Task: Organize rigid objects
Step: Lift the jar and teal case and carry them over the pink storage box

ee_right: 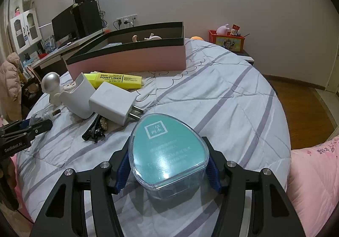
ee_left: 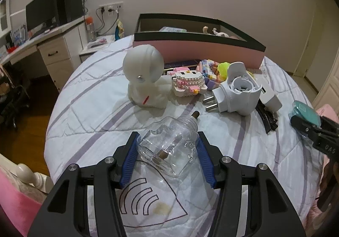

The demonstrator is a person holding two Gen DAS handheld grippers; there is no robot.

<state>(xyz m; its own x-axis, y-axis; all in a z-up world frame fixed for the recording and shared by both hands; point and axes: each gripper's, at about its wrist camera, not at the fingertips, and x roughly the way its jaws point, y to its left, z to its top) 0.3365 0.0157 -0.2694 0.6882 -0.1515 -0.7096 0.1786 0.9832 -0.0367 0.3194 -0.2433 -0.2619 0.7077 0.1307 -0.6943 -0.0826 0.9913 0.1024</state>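
A clear glass bottle (ee_left: pixel 169 147) with a brown wick lies on its side on the striped bed cover. My left gripper (ee_left: pixel 167 137) is shut on it, a blue pad against each flank. A clear box with a teal lid (ee_right: pixel 169 152) sits between the blue pads of my right gripper (ee_right: pixel 168 141), which press on its two sides. In the left wrist view that teal box (ee_left: pixel 307 112) shows at the far right. A long pink box with a black rim (ee_right: pixel 127 61) stands open at the back of the bed, with a few small items inside.
Between the grippers and the pink box lie a white astronaut figure (ee_left: pixel 146 80), a block model (ee_left: pixel 188 85), a white plug-in device (ee_left: pixel 239 92), a white charger (ee_right: pixel 112 102), a yellow highlighter (ee_right: pixel 114 79) and a black hair clip (ee_right: pixel 93 133). A desk stands to the left.
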